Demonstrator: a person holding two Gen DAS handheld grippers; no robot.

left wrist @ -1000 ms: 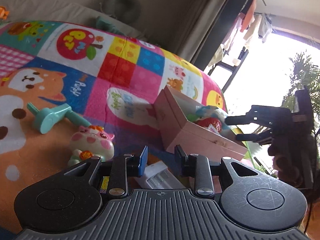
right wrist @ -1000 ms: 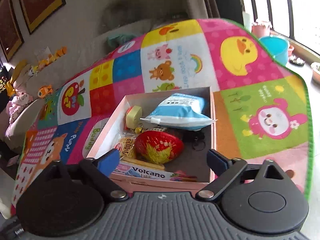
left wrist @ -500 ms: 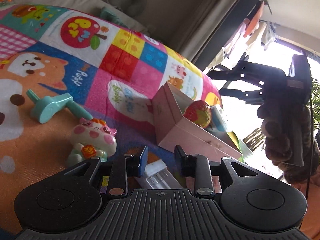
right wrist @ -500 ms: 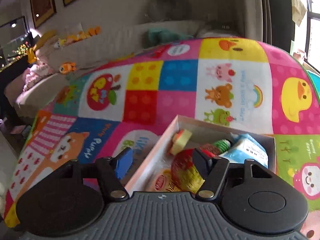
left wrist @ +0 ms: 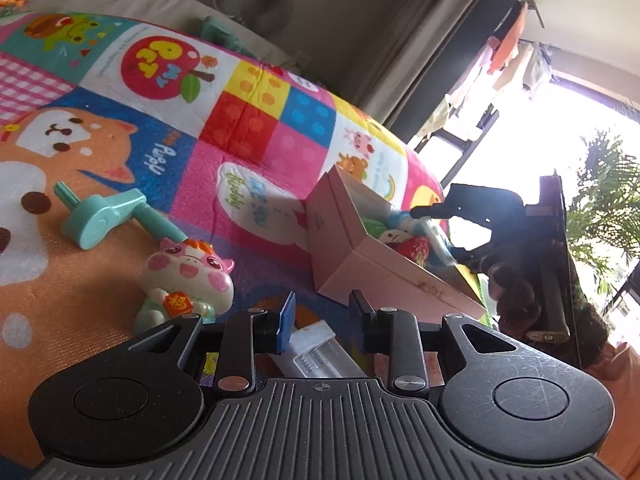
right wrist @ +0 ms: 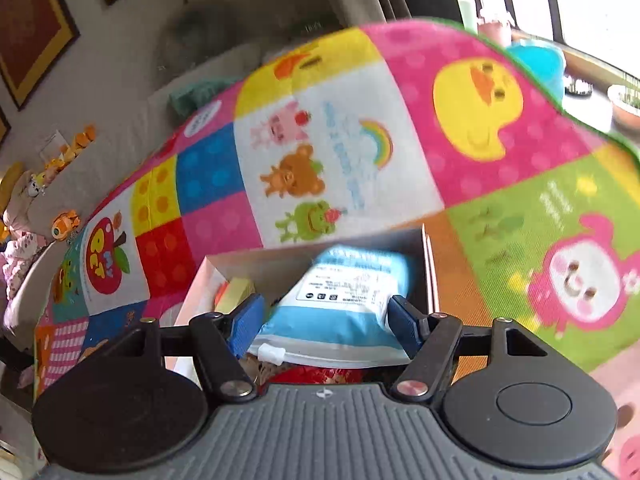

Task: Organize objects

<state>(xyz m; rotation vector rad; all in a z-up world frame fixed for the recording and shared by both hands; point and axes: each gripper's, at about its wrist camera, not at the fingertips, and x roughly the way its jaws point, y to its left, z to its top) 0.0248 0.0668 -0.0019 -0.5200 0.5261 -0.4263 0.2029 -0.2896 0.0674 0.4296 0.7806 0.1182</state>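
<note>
You have an open pink box (left wrist: 352, 268) on the mat, holding a blue-and-white pouch (right wrist: 352, 300), a red foil egg (left wrist: 414, 246) and a yellow piece (right wrist: 236, 294). Outside it lie a pig figurine (left wrist: 186, 282), upright, a teal toy (left wrist: 102, 220) flat, and a white plastic case (left wrist: 320, 354).

the white plastic case (left wrist: 320, 354) lies half hidden behind the left gripper (left wrist: 322, 318). the right wrist view is motion-blurred, so print on the blue pouch (right wrist: 344, 304) stays unreadable.
</note>
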